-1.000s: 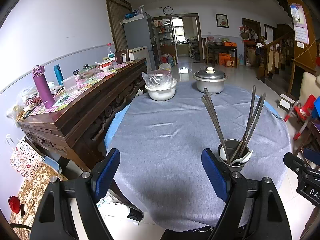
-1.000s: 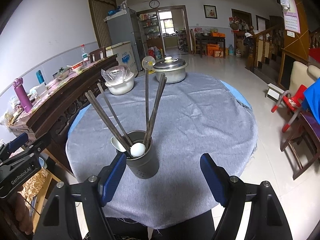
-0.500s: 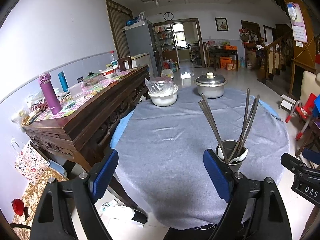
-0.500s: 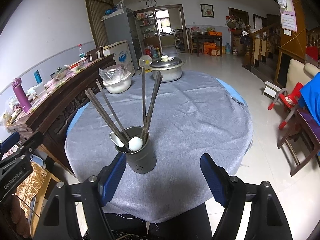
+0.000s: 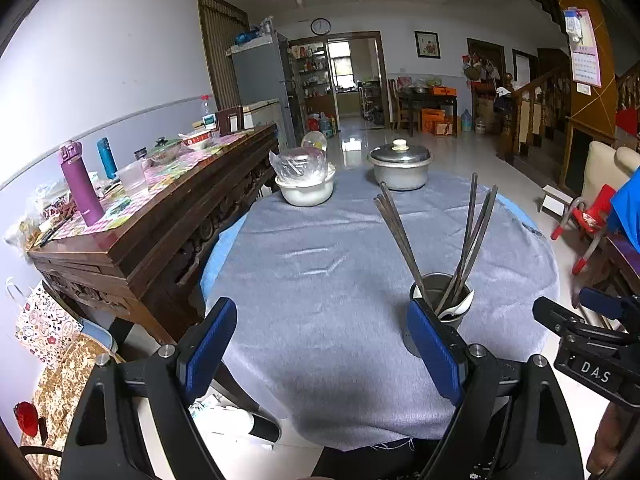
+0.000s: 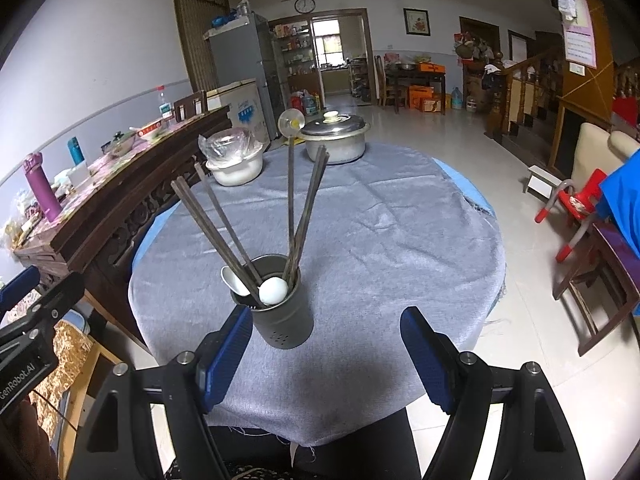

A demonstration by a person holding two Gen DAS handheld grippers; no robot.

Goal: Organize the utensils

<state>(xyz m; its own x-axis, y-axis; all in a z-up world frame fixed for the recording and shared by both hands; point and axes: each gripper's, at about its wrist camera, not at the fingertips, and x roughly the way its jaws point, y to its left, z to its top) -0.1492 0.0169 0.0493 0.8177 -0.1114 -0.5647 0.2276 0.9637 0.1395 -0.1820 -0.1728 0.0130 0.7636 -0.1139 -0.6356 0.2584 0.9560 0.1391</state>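
Observation:
A dark metal utensil holder [image 6: 283,312] stands near the front edge of the round table with the grey cloth [image 6: 380,240]. It holds several dark chopsticks [image 6: 218,228] and white spoons [image 6: 273,290]. In the left wrist view the holder [image 5: 440,304] sits just behind my left gripper's right finger. My left gripper [image 5: 322,344] is open and empty above the table's front edge. My right gripper [image 6: 326,354] is open and empty, with the holder just past its left finger. Each gripper shows at the edge of the other's view.
A lidded steel pot [image 6: 335,136] and a white bowl covered with plastic [image 6: 236,162] stand at the table's far side. A wooden sideboard [image 5: 140,216] with bottles and dishes runs along the left. Red chairs [image 6: 572,208] and a wooden chair stand to the right.
Both grippers have drawn back and up a little from the holder; the table looks farther away. Nothing was grasped or released.

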